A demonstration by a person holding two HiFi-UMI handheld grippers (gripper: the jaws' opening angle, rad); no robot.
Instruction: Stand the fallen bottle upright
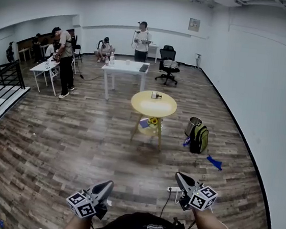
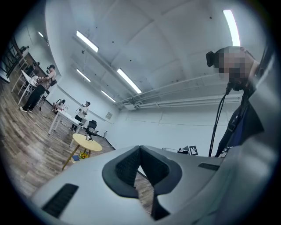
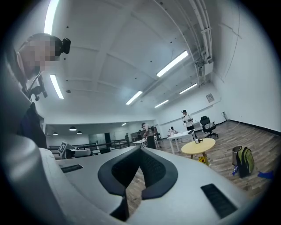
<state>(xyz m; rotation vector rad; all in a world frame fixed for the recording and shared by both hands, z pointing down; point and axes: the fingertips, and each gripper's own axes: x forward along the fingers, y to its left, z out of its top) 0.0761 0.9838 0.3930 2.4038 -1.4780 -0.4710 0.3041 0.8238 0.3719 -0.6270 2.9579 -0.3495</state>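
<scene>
Both claws are pressed together and empty: left claw, right claw. What I take for the bottle sits on the yellow worktop, well apart from me. If I arrive with the claws unopened, I could knock it off.

Small object on round table; backpack right; white table, chair behind.

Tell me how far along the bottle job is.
Nothing looks done yet. The left gripper and right gripper are both shut and empty, held near the person's body, short of the round yellow table. A small object on it may be the bottle, too small to tell. Still to do: walk over, grip it, stand it upright.
</scene>
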